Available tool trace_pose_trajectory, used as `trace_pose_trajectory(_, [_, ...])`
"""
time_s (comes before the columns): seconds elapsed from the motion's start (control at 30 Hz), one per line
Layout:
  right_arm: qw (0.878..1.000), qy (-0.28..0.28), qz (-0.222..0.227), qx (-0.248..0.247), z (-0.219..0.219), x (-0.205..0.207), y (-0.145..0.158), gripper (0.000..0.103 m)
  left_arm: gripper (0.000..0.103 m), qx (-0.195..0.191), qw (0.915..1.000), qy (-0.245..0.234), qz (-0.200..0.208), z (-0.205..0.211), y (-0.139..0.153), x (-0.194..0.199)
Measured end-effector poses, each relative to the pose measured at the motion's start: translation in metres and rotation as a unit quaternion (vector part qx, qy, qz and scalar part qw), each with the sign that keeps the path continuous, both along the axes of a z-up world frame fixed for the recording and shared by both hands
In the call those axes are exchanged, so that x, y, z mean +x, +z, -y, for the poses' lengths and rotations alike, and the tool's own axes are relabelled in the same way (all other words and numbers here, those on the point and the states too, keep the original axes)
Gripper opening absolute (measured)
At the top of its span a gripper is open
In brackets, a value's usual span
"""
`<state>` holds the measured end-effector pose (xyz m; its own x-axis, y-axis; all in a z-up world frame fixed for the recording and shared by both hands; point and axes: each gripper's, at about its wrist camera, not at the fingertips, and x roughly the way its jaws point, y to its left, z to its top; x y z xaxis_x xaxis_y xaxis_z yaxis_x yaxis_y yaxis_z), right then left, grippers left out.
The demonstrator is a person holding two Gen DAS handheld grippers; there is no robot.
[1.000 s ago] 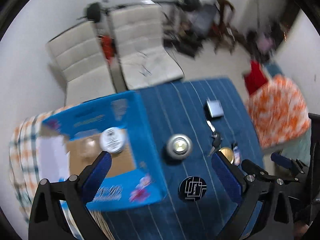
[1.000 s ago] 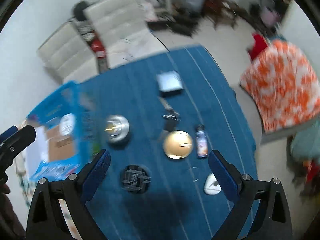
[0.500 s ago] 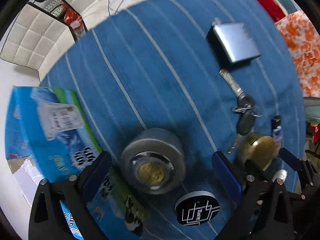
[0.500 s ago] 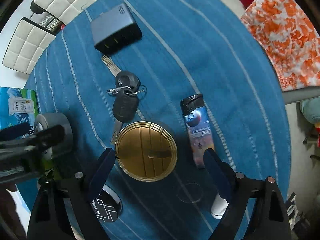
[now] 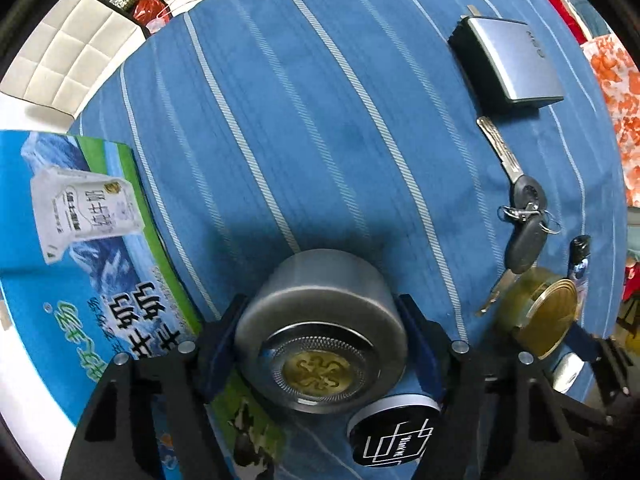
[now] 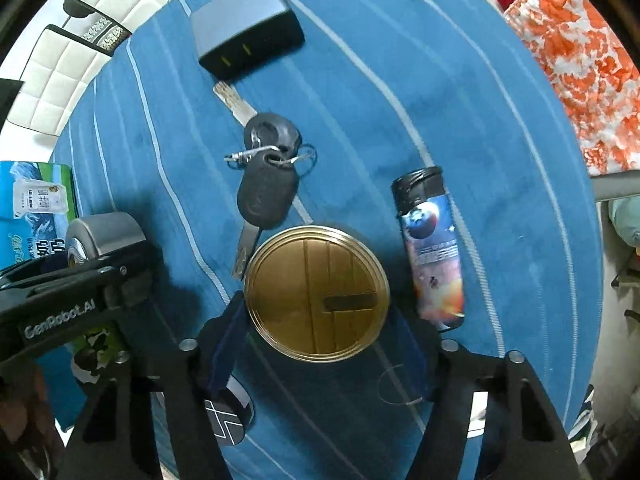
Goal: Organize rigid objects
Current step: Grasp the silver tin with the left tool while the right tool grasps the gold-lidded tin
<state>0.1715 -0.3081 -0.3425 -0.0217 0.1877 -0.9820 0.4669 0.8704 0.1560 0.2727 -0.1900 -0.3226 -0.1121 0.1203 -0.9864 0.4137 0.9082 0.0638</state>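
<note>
The left hand-held gripper (image 5: 320, 344) grasps a silver round tin (image 5: 320, 332), its blue fingers (image 5: 222, 344) pressed against the tin's two sides. The tin stands on the blue striped surface (image 5: 304, 128). Just to its left lies a blue milk carton box (image 5: 80, 264), and close under its right finger sits a black round disc (image 5: 394, 432) with a white line pattern.

The right hand-held gripper (image 6: 318, 340) is closed around a gold round tin (image 6: 316, 292), one finger on each side and touching it; the tin rests on the same surface. Ahead of this gripper, touching the tin's far left edge, lies a bunch of keys (image 6: 268, 176), and beyond that a grey flat case (image 6: 246, 46). Just to the right of the gold tin lies a lighter (image 6: 432, 248) with a printed picture, apart from the tin. The left gripper with its silver tin shows at the far left of the right wrist view.
</note>
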Motion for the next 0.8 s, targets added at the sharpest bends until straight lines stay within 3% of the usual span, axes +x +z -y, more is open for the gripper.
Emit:
trace_pose_trajectory(0.2, [1.0, -0.001, 0.004, -0.017, 0.0, 0.003, -0.002, 0.068, 0.07, 0.003, 0.9999, -0.004, -0.016, -0.001, -0.011, -0.007])
trace_pose_trajectory(0.43, [0.999, 0.009, 0.017, -0.04, -0.006, -0.006, 0.022, 0.065, 0.069, -0.023, 0.9996, 0.012, 0.011, -0.005, -0.004, -0.021])
trace_pose_trajectory(0.63, [0.998, 0.016, 0.042, -0.053, -0.009, -0.015, 0.055, 0.064, 0.069, -0.061, 0.9973, 0.006, 0.04, 0.0, 0.02, -0.039])
trace_pose_trajectory(0.8, [0.995, 0.024, 0.073, -0.058, -0.011, -0.028, 0.095, 0.062, 0.069, -0.109, 0.9912, 0.02, 0.074, -0.008, 0.065, -0.052])
